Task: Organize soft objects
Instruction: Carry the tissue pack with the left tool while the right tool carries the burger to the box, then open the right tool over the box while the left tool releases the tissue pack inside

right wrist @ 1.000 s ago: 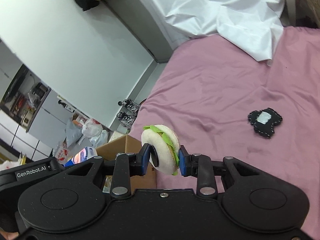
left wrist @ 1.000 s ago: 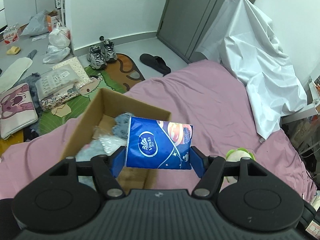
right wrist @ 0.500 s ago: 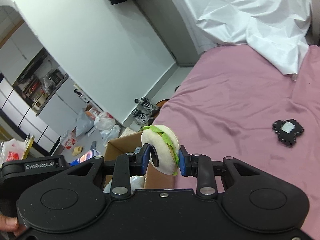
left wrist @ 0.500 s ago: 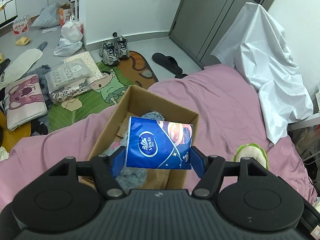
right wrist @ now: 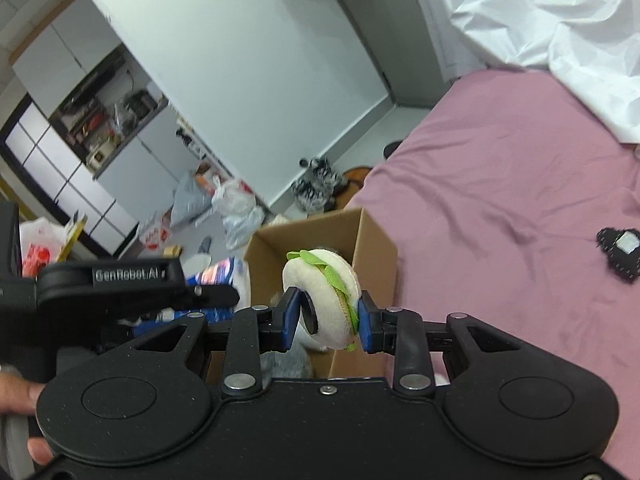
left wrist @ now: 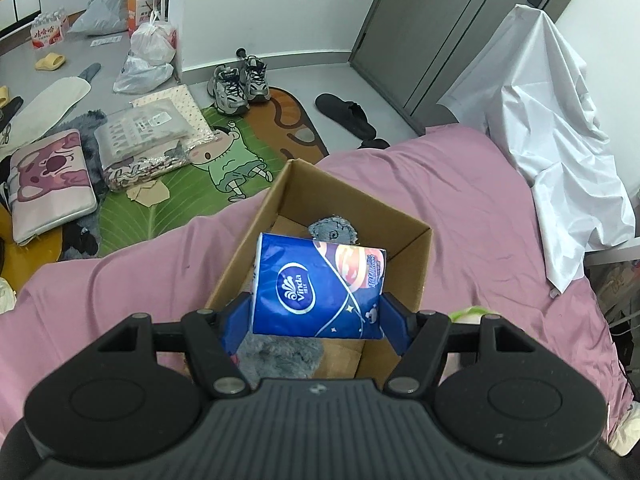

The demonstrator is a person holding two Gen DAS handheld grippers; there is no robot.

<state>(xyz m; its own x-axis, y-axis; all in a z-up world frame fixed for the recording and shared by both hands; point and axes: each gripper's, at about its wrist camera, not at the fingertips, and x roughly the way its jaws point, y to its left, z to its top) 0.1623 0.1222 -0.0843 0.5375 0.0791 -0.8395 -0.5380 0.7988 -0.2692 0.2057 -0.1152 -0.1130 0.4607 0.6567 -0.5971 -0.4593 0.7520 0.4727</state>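
Observation:
My left gripper (left wrist: 316,316) is shut on a blue Vinda tissue pack (left wrist: 316,286) and holds it above the open cardboard box (left wrist: 416,264) on the pink bed. Grey plush items (left wrist: 334,230) lie inside the box. My right gripper (right wrist: 326,316) is shut on a plush sandwich toy (right wrist: 324,292), cream with green trim, held over the same box (right wrist: 376,240). The left gripper body (right wrist: 120,280) shows at the left of the right wrist view. The toy's green edge (left wrist: 464,314) peeks out in the left wrist view.
A black plush piece with a white patch (right wrist: 620,250) lies on the pink sheet (right wrist: 520,200) to the right. A white cloth (left wrist: 560,128) is draped at the bed's far side. Shoes (left wrist: 238,80), bags and cushions clutter the floor beyond the box.
Both grippers have moved closer over the box, each still holding its object. The box now sits directly under the tissue pack and near the sandwich toy.

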